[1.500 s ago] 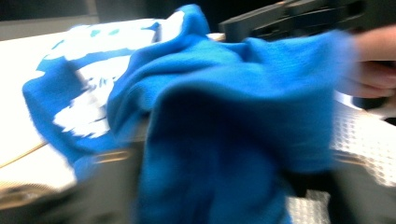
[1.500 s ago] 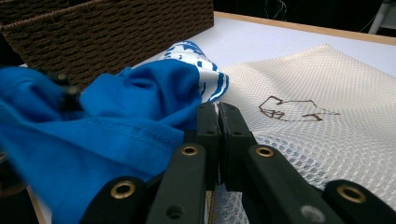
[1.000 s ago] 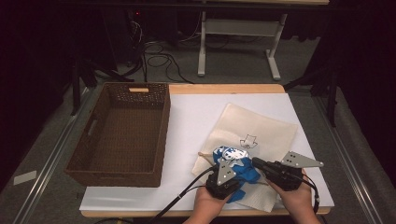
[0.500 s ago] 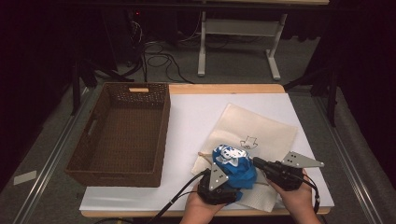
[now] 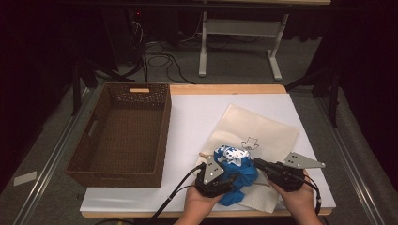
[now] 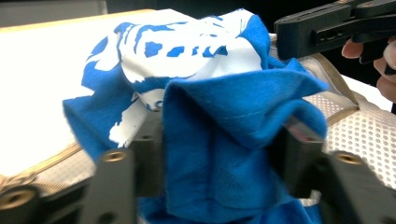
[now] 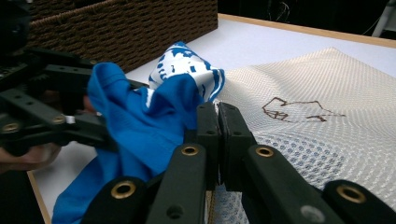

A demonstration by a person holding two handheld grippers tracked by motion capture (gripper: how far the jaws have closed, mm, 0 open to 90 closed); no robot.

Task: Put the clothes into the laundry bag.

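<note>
While my left gripper (image 5: 220,176), jaws just closing, clamps the blue garment (image 5: 234,171) on the mesh bag (image 5: 263,133), my right gripper (image 7: 217,140) stays pressed together at the bag's edge. Left of them sits the wicker basket (image 5: 117,136); the bag's brown mark (image 7: 299,109) isn't readable.

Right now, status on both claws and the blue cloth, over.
Left claw closing around the crumpled blue-and-white printed cloth. Right claw shut on the cream mesh bag's edge. Brown wicker basket apart at left; nothing blocking.

A blue cloth (image 5: 234,176) lies bunched on the mesh bag (image 5: 263,136), beside the wicker basket (image 5: 119,168).
</note>
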